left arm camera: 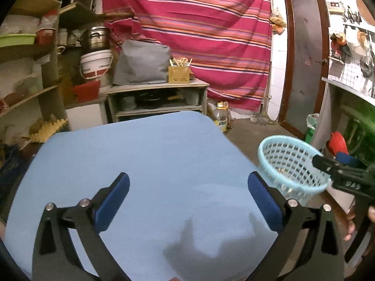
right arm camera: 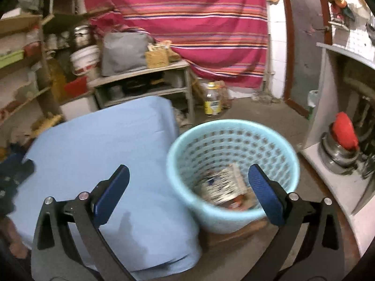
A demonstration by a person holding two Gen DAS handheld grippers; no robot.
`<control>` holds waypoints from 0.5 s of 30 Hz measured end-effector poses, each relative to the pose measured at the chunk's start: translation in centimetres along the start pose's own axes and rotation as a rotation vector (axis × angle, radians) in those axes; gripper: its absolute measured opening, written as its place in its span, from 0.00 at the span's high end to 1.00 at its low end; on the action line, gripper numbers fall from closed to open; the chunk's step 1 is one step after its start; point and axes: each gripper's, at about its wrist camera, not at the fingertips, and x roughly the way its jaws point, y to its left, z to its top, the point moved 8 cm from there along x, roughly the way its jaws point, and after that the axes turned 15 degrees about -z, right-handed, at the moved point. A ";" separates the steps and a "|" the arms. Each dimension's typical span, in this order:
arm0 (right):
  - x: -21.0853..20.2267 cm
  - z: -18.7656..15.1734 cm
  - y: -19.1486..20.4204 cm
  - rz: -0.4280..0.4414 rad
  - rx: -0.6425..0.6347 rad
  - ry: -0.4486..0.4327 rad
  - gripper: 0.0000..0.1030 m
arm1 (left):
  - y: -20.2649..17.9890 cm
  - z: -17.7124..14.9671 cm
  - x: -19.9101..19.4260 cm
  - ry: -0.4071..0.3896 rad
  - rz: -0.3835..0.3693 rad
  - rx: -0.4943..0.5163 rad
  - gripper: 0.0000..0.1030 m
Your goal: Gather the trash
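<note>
Left gripper [left arm camera: 188, 194] jaws spread wide, empty, over the blue tablecloth [left arm camera: 145, 154]. Right gripper [right arm camera: 188, 190] likewise wide and empty, above the rim of the light-blue mesh wastebasket [right arm camera: 234, 126] beside the table; crumpled wrappers [right arm camera: 222, 187] lie inside.

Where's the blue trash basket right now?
The blue trash basket stands on the floor just right of the blue-covered table, under the open right gripper in the right wrist view.
</note>
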 end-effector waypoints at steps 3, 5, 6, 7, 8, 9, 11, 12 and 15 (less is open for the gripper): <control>-2.1 -1.2 1.9 -0.006 -0.030 -0.029 0.04 | 1.8 -1.4 -2.1 0.000 0.036 -0.015 0.04; -3.8 -1.8 3.1 -0.003 -0.041 -0.060 0.04 | 2.8 -2.6 -3.6 -0.002 0.034 -0.038 0.04; -4.4 -2.1 3.5 0.002 -0.040 -0.069 0.04 | 3.2 -3.1 -4.3 -0.005 0.040 -0.045 0.04; -5.0 -2.4 4.0 0.011 -0.035 -0.078 0.04 | 3.5 -3.5 -4.8 -0.010 0.045 -0.047 0.04; -5.5 -2.7 4.3 0.017 -0.034 -0.081 0.04 | 3.7 -3.9 -5.4 -0.017 0.049 -0.047 0.04; -6.0 -3.1 4.7 0.020 -0.032 -0.087 0.04 | 3.8 -4.3 -5.8 -0.022 0.053 -0.045 0.04; -6.8 -3.7 5.3 0.023 -0.026 -0.097 0.04 | 4.0 -5.0 -6.8 -0.035 0.056 -0.050 0.04; -7.2 -4.1 5.7 0.030 -0.030 -0.099 0.04 | 4.1 -5.4 -7.2 -0.042 0.051 -0.058 0.04; -7.7 -4.7 6.8 0.020 -0.039 -0.098 0.04 | 4.4 -6.3 -7.7 -0.033 0.027 -0.095 0.04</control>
